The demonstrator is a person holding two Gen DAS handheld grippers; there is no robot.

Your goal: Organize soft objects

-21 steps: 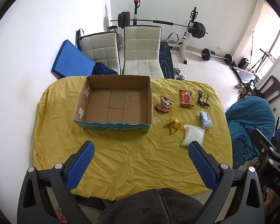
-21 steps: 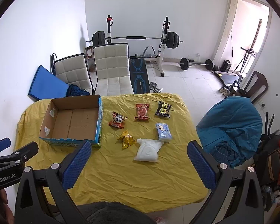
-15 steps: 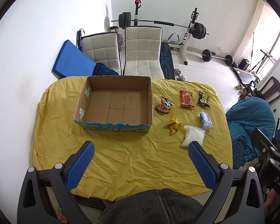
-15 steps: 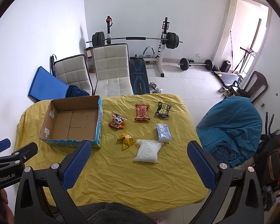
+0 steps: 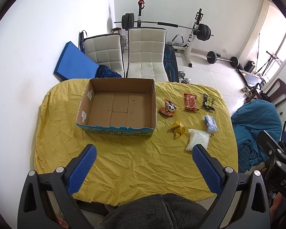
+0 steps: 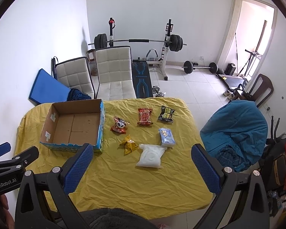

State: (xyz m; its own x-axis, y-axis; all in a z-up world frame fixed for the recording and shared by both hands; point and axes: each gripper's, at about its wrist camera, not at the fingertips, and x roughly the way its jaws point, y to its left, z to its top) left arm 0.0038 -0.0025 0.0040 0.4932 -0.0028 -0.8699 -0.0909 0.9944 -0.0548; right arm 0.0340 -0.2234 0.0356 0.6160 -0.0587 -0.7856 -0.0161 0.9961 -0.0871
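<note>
An empty open cardboard box (image 5: 117, 106) (image 6: 74, 127) sits on the yellow-covered table (image 5: 135, 162) (image 6: 143, 181). To its right lie several soft packets: a panda snack bag (image 5: 168, 110) (image 6: 120, 126), a red packet (image 5: 190, 101) (image 6: 145, 116), a black packet (image 5: 208, 102) (image 6: 166, 114), a yellow packet (image 5: 177, 130) (image 6: 129, 144), a blue tissue pack (image 5: 210, 123) (image 6: 166, 136) and a white pouch (image 5: 198, 141) (image 6: 151, 156). My left gripper (image 5: 143, 150) and right gripper (image 6: 143, 150) are both open and empty, held high above the table's near edge.
Two white chairs (image 5: 145, 57) stand behind the table, with a blue mat (image 5: 74, 64) against the wall and a barbell rack (image 6: 139, 42) beyond. A chair draped in teal cloth (image 6: 236, 131) stands at the table's right.
Both views have shifted very slightly. Nothing on the table has moved and both grippers stay open.
</note>
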